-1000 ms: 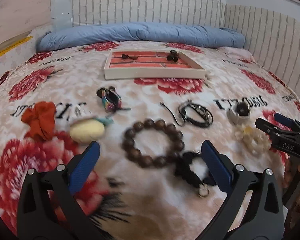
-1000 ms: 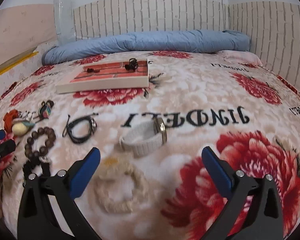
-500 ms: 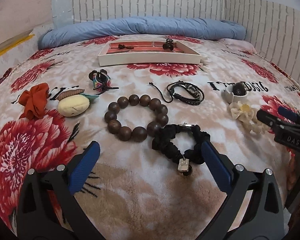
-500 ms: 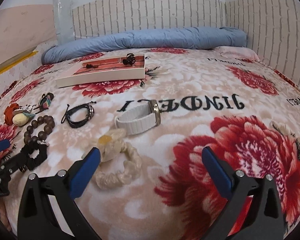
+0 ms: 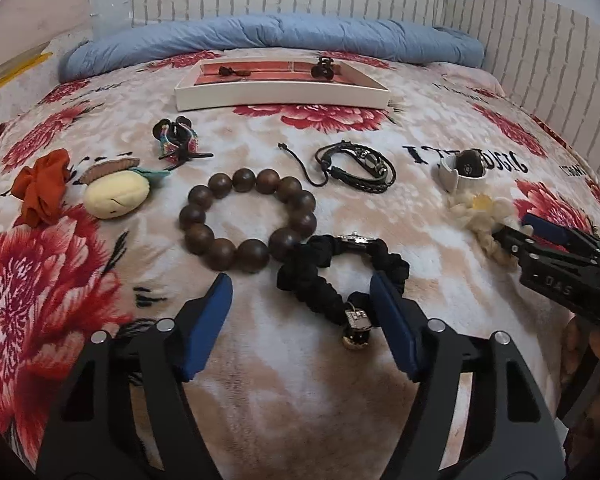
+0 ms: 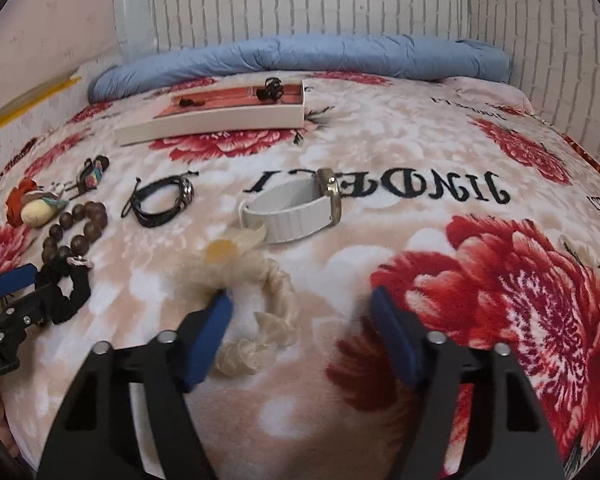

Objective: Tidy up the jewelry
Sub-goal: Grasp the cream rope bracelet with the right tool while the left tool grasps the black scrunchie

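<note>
Both claws lowered: left claw [image 5: 302, 304] open over one black scrunchie [image 5: 340, 276].

Black scrunchie [image 5: 340, 276], perhaps brown beads [image 5: 246, 220]

black scrunchie [image 5: 340, 276] touching wooden bracelet [image 5: 246, 218]

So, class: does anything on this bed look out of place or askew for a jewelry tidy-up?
Yes. The tray holds only two small dark pieces, while the rest lies loose on the blanket. The black scrunchie overlaps the wooden bead bracelet.
</note>
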The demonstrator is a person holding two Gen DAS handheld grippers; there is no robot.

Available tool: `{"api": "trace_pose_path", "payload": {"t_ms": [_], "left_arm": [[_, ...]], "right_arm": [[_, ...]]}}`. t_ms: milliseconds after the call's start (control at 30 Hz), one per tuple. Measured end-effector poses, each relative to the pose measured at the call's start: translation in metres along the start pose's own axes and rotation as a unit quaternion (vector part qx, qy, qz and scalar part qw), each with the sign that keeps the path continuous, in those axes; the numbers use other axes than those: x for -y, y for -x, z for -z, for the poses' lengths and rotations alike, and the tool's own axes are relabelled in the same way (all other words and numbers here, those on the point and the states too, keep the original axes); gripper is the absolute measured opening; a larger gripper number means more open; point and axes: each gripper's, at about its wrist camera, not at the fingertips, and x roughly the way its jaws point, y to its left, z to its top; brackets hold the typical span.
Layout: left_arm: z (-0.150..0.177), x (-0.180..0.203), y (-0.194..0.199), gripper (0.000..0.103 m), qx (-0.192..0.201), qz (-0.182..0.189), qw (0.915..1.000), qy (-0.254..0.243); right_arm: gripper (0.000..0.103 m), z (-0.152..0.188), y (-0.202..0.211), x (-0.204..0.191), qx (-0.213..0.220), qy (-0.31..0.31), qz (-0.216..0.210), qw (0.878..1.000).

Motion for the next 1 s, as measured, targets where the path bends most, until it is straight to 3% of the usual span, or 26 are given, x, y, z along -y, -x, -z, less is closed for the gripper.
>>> {"api": "trace_pose_path", "payload": {"t_ms": [133,200,367,600,1000], "left_arm": [[0.0,0.001,-0.005,0.05,-0.011,0.013,0.9999,0.001],[0.0,0.004,-0.005,0.037,-0.012,0.021,0.9997,-0.003],[0.002,0.01,-0.005,0.021,-0.011,0.025,0.9995,-0.017],[0.002,0.0,-0.005,0.012,-0.014,0.038,0.9992,0.009],[0.001,-0.013,0.002,0.01,-0.009,0.029,0.9993,0.023]], "right_arm": [[0.056,0.0,-0.003,0.0,-0.003,-0.001,0.001,1.0],[0.044,0.0,-0.003,-0.002,-0.002,0.003,0.001,1.0],[0.032,0.001,-0.005,-0.001,-0.001,0.002,-0.005,1.0],[0.014,0.001,-0.005,0.0,0.0,-0.004,-0.017,1.0],[0.01,0.001,0.006,-0.005,0.023,0.008,-0.007,1.0]]}}
